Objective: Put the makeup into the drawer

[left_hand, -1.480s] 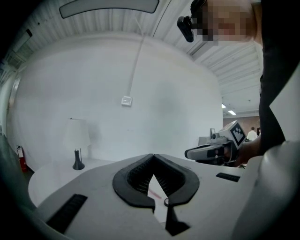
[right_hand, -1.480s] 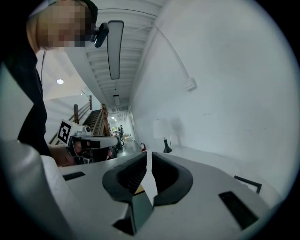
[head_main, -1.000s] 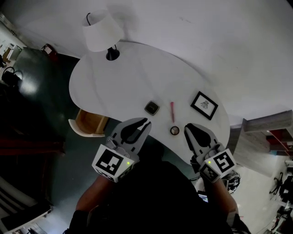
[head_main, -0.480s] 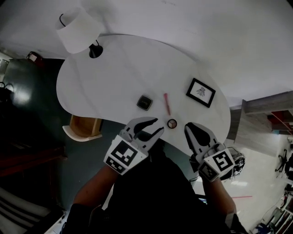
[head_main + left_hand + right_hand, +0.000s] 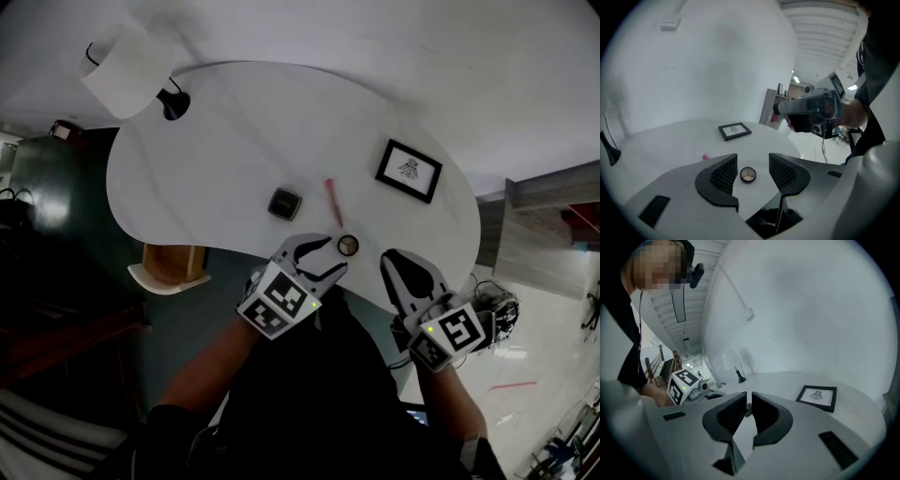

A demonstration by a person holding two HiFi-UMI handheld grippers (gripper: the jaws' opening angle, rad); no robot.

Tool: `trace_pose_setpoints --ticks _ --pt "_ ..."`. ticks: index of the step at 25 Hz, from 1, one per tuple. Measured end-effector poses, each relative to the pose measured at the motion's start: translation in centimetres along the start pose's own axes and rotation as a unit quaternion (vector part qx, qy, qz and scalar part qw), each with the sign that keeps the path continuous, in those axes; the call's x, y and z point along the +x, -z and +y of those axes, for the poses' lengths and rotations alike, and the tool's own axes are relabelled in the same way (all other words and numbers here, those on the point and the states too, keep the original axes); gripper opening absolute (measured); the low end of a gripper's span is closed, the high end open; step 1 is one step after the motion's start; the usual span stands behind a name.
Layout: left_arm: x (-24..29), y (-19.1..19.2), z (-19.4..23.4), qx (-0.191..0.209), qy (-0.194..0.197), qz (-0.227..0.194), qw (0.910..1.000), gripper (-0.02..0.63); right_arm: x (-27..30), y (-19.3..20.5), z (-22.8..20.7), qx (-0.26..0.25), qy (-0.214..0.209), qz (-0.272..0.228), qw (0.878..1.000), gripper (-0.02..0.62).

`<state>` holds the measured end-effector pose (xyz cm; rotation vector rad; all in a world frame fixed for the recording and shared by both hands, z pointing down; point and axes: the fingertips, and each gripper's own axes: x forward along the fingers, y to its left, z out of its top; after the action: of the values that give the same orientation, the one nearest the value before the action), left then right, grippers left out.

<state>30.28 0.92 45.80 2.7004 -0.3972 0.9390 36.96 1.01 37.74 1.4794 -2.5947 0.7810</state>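
Two handheld grippers reach toward a white, kidney-shaped tabletop [image 5: 216, 150] seen from steeply above. The left gripper [image 5: 752, 161] has just been opening its dark ribbed jaws, and they now stand moderately apart with nothing pressed between them. In its own view a small round makeup pot with a dark rim [image 5: 748, 175] sits on the table in the gap, clear of both pads. The right gripper [image 5: 749, 399] has its jaws drawn almost together and holds nothing; only a thin slit remains, and through it shows a sliver of something dark, too little to identify. Beyond the pot on the tabletop lie a slim pink makeup stick [image 5: 332, 190] and a dark square compact [image 5: 284, 203], with a black-framed picture [image 5: 409, 171] lying flat to the right. In the left gripper view only the stick's pink tip peeks out behind one jaw. A white-shaded lamp on a black base [image 5: 127, 80] stands at the table's far left. Below the table's left edge, a wooden-lined open drawer [image 5: 173, 265] is partly hidden by the tabletop. The person's dark clothing covers the table's near edge.
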Motion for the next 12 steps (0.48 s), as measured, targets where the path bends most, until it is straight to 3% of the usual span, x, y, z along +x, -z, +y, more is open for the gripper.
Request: trace_pose_setpoints --ticks 7,12 --pt "3.6 2.0 -0.4 0.034 0.013 0.060 0.9975 0.256 0.0 0.6 -1.2 0.037 0.012 -0.009 0.999 0.018" --pt "6.3 3.9 -0.2 0.057 0.024 0.103 0.9927 0.268 -0.2 2.4 -2.0 0.017 0.016 0.013 1.000 0.018"
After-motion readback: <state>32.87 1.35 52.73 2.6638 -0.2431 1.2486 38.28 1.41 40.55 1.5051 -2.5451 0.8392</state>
